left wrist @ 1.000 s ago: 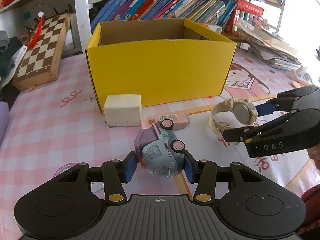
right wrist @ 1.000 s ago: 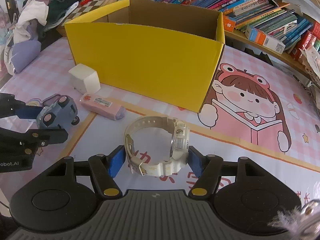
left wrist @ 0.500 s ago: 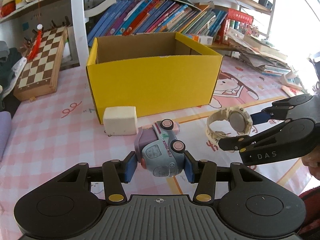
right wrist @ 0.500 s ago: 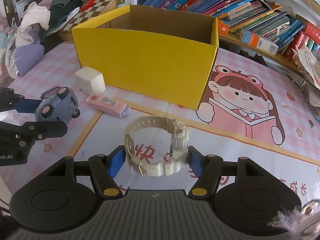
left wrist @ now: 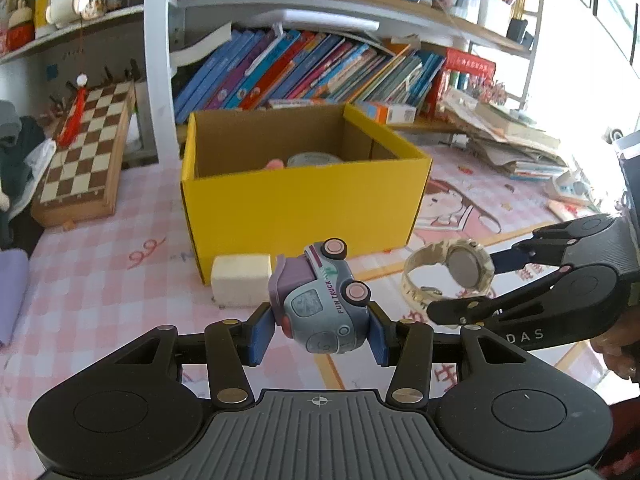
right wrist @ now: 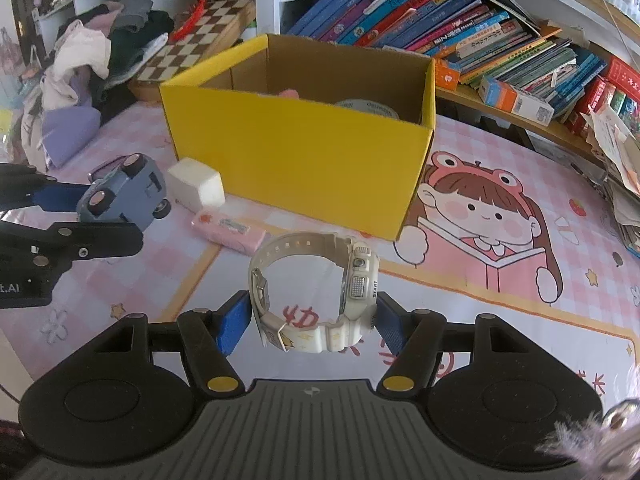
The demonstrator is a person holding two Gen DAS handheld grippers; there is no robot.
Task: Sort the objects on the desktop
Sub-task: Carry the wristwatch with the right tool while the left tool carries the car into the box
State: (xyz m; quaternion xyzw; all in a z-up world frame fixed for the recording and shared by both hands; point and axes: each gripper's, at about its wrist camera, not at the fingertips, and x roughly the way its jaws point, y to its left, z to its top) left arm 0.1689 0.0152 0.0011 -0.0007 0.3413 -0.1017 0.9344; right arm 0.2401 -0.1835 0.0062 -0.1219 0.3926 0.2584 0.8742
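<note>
While a second ago both grippers sat low by the yellow box (left wrist: 304,204), by now they'd both come up, so you could peek inside at a roll of tape (right wrist: 368,107) and something pink. Left gripper (left wrist: 320,330) stayed pinched on the toy truck (left wrist: 320,304), just in front of the box, right gripper (right wrist: 314,320) stayed clamped on the cream watch (right wrist: 316,292) near the box's front right corner. White block (left wrist: 240,280) and pink eraser (right wrist: 228,230) hadn't budged, still on the mat by the box's front wall.
</note>
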